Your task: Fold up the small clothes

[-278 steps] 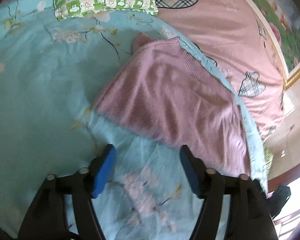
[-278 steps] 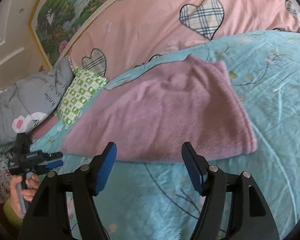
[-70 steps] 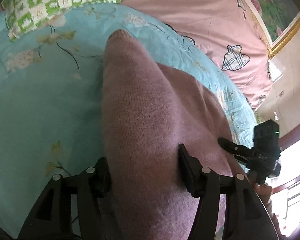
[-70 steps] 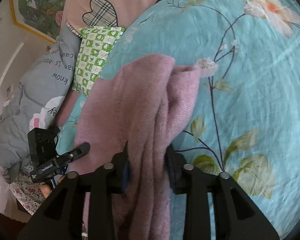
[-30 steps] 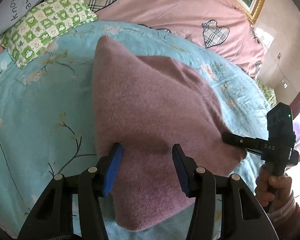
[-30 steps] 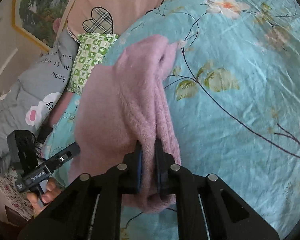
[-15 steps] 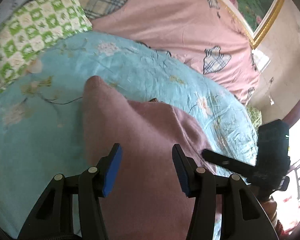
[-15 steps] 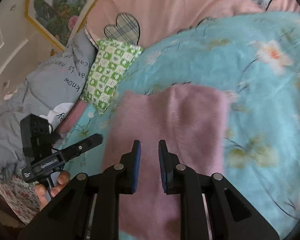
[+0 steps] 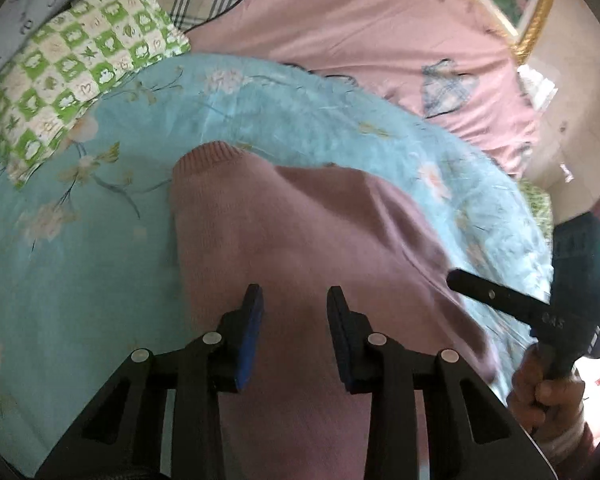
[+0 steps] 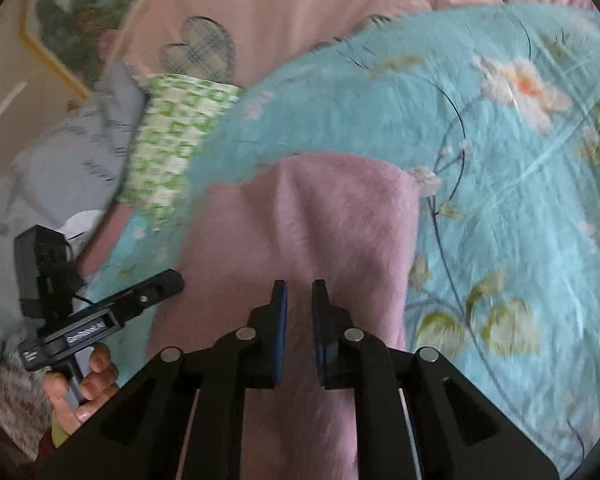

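We hold both tools above a pink sweater lying folded on a blue flowered bedspread. The sweater's far edge ends in a rounded ribbed corner, and past it the bedspread runs bare to a green checked pillow and a pink quilt with plaid hearts. In the right camera the sweater's right edge runs straight down the picture, with wide bare bedspread to that side; on its left side the bare strip is narrow and ends at a grey pillow and the green one.

The left gripper hangs over the near part of the sweater. Its jaws are closing, with a clear gap between them; the knit shows beneath that gap and we cannot see the pads pressing on it. The right gripper has its jaws drawn almost together and closing, with only a thin slit between the blue pads; the sweater shows below that slit and nothing is pinched in it. Each camera sees the other tool gripped by a hand at the picture's lower edge, beside the sweater.
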